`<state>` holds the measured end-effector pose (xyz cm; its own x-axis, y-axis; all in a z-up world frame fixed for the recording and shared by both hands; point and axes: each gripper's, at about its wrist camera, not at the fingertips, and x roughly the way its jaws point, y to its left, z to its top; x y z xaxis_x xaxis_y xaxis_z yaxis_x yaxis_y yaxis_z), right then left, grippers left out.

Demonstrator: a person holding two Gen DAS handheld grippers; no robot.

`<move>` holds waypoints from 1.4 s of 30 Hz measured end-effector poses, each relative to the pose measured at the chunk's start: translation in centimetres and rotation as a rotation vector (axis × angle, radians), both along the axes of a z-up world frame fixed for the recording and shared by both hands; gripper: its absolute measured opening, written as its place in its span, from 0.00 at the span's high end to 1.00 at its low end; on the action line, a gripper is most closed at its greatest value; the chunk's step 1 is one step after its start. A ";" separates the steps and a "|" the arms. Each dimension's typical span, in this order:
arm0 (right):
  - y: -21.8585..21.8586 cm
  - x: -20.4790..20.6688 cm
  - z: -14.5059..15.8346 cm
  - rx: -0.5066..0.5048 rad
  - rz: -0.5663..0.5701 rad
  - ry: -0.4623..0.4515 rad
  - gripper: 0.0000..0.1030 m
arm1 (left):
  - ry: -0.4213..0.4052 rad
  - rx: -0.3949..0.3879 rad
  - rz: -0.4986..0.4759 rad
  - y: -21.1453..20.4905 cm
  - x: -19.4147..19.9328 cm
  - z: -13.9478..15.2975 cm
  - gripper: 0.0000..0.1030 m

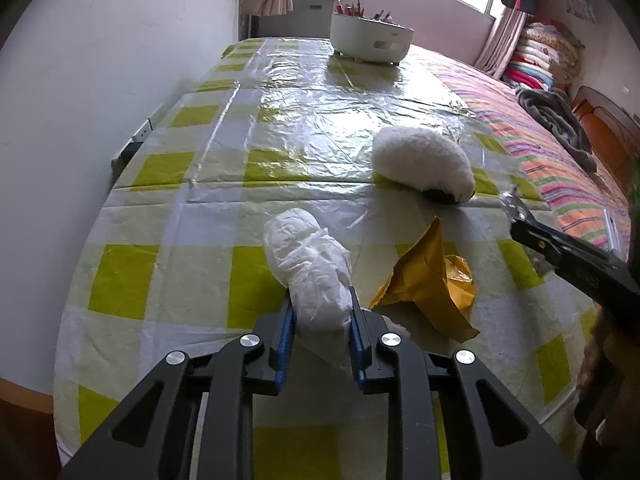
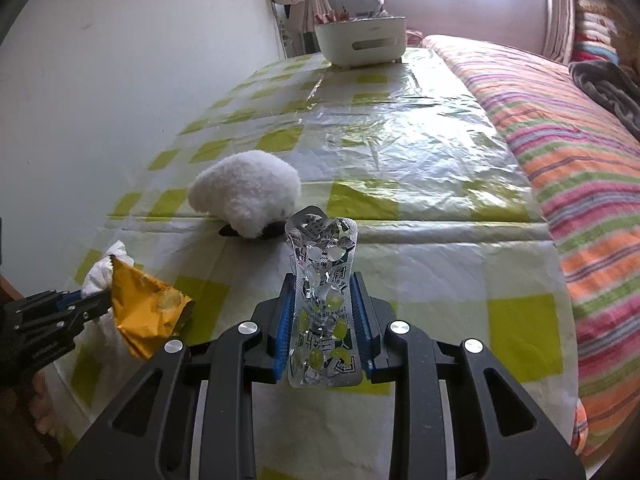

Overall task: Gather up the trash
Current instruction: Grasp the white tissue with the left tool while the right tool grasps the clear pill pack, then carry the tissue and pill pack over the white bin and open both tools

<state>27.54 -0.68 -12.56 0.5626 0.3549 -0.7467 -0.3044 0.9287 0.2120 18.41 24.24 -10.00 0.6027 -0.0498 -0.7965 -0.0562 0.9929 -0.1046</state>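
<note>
Tissue (image 1: 308, 268) sits clamped in the left gripper (image 1: 322, 312) at lower centre, blister pack (image 2: 324, 300) likewise pinched in the right gripper (image 2: 324, 312), gold wrapper (image 1: 424, 284) beside, plush (image 1: 424, 164) mid-frame, white bin (image 1: 370, 38) at top.

checked table (image 1: 168, 216), fluffy toy (image 1: 424, 164), gold wrapper (image 1: 424, 280), white tub (image 1: 370, 38)
</note>
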 end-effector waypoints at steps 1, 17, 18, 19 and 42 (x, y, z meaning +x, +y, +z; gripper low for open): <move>-0.3 -0.2 0.2 0.010 -0.003 -0.001 0.75 | -0.006 -0.003 0.004 0.1 -0.1 0.2 0.78; -4.1 -3.8 2.2 0.076 -0.018 -0.032 0.74 | -0.088 -0.004 -0.042 -2.4 -2.4 2.7 0.78; -4.5 -4.2 2.4 0.078 -0.019 -0.036 0.74 | -0.092 -0.005 -0.050 -2.8 -2.5 2.9 0.78; -4.8 -4.5 2.6 0.079 -0.021 -0.040 0.74 | -0.098 -0.007 -0.059 -3.3 -2.7 3.0 0.78; -14.7 -11.1 3.3 0.116 -0.138 -0.064 0.73 | -0.109 -0.021 -0.358 -16.6 -6.5 2.9 0.78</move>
